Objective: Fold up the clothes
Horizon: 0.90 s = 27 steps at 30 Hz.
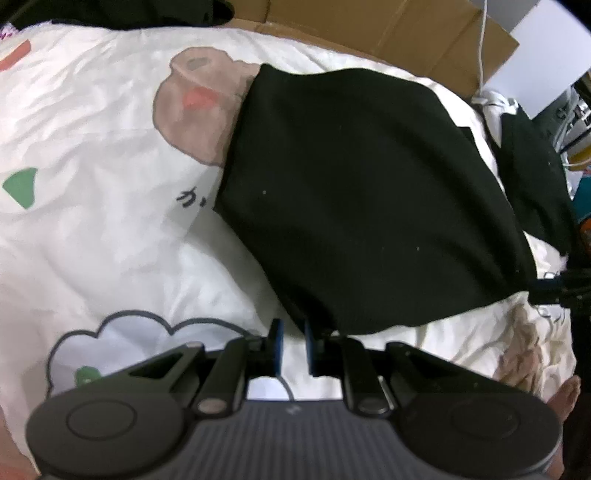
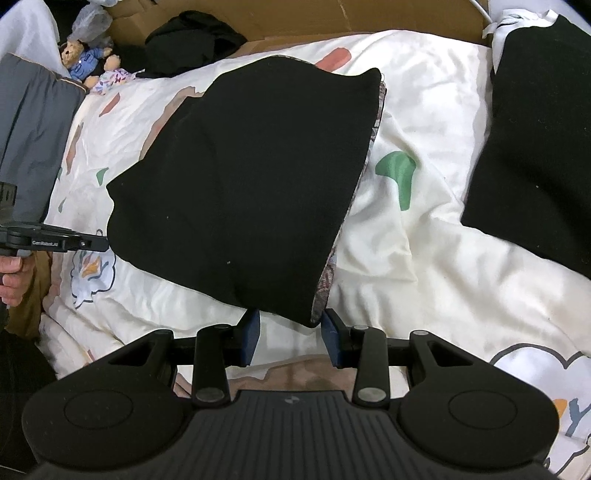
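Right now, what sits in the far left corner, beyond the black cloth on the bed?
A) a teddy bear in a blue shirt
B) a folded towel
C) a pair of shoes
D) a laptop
A: in the right wrist view a small teddy bear in a blue shirt lies at the far left edge of the white printed bedding, beyond the black garment.

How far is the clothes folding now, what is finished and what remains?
Done: one flat black folded garment lies aside on the white printed duvet. In hand: a second black cloth garment is folded over; its near corner sits between the right gripper fingers, grip unclear, while the left gripper fingers hold nothing. Left: probably a final fold, then the crumpled black clothing by the cardboard.
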### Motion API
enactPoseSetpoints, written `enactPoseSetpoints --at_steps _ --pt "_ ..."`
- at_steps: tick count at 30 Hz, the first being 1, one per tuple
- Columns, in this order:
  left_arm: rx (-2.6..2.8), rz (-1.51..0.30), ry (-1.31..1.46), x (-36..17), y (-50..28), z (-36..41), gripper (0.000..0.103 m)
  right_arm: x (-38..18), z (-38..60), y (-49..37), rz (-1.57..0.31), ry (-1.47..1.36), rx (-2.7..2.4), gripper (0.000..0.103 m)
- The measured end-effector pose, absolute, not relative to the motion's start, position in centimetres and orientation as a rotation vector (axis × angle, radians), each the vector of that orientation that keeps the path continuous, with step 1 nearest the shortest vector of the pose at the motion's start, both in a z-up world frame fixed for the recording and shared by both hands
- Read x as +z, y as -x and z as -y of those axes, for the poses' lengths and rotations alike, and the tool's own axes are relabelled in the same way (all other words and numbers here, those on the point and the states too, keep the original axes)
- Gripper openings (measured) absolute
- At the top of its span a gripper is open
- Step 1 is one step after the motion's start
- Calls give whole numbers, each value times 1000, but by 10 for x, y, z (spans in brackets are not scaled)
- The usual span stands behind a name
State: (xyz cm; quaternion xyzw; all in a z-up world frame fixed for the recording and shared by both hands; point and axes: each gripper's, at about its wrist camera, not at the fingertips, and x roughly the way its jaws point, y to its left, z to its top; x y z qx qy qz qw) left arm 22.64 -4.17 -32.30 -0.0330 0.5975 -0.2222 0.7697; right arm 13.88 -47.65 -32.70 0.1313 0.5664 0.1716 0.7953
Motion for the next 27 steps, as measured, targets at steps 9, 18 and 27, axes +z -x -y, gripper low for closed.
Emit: enactPoseSetpoints --at_steps 9,18,27 --pt "-493 -1296 130 -338 -224 41 15 -332 470 -141 -1208 -250 374 41" --pt "-469 -1264 134 -331 -227 27 3 -326 467 -145 -1184 -145 385 8" --pt "-475 -1311 -7 -310 -231 18 3 -311 479 -146 -1175 -127 389 6"
